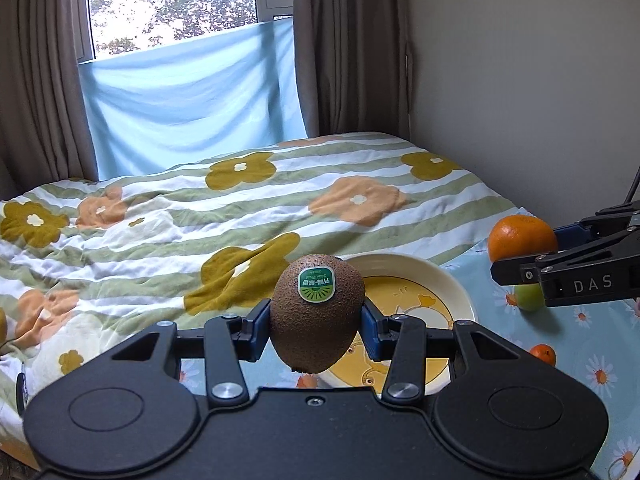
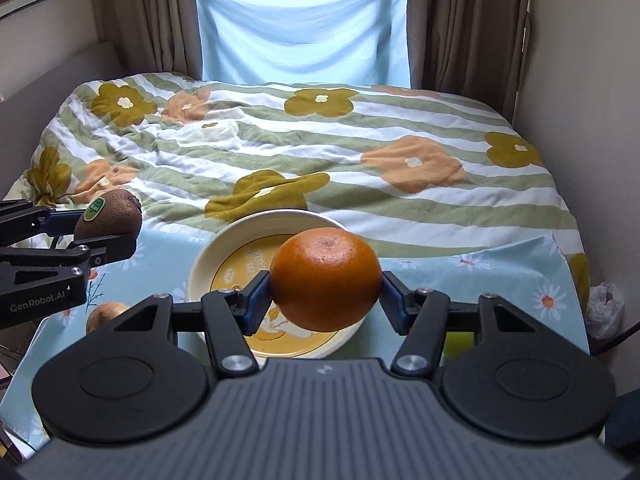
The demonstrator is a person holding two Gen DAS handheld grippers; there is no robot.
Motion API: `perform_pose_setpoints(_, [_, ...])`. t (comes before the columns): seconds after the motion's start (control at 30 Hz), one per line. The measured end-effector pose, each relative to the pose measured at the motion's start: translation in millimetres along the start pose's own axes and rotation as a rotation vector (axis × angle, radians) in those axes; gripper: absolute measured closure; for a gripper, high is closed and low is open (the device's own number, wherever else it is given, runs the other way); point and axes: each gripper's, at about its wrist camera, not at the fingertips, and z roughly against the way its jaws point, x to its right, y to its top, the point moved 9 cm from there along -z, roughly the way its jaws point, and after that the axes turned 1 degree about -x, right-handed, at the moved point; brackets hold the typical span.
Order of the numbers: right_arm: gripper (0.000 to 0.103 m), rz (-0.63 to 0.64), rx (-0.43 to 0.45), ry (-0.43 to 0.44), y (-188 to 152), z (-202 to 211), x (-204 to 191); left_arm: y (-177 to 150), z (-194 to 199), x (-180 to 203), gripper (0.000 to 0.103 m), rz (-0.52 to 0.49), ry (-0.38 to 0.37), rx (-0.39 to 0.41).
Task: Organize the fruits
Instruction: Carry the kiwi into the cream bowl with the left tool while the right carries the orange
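My left gripper is shut on a brown kiwi with a green sticker and holds it above the near left rim of a cream plate with a yellow picture. My right gripper is shut on a large orange and holds it above the same plate. In the left wrist view the orange and right gripper show at the right edge. In the right wrist view the kiwi and left gripper show at the left.
On the blue daisy cloth lie a small green fruit and a small orange fruit. A pale round fruit lies left of the plate. A flowered quilt covers the bed behind. A plastic bag sits at the right.
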Motion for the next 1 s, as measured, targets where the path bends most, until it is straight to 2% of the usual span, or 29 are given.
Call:
perform_pose_setpoints(0.47, [0.03, 0.008, -0.07, 0.028, 17.4, -85.5, 31.1, 7.4, -108.2, 33.3, 0.054, -0.11, -0.051, -0.083])
perform_pose_setpoints(0.7, [0.03, 0.0, -0.1, 0.026, 18.0, -109.4, 44.2, -1.6, -150.6, 45.5, 0.054, -0.155, -0.071, -0.141])
perform_pose_setpoints(0.9, [0.03, -0.017, -0.112, 0.026, 19.8, -118.6, 53.0, -5.2, -167.4, 49.4, 0.053, -0.175, -0.083, -0.157])
perform_pose_setpoints(0.93, [0.03, -0.019, -0.112, 0.027, 20.1, -119.2, 53.9, -4.3, -168.6, 49.4, 0.052, -0.176, -0.087, -0.156])
perform_pose_setpoints(1.0, [0.03, -0.02, -0.112, 0.027, 20.7, -119.5, 54.7, -1.6, -166.1, 50.7, 0.037, -0.181, -0.095, -0.136])
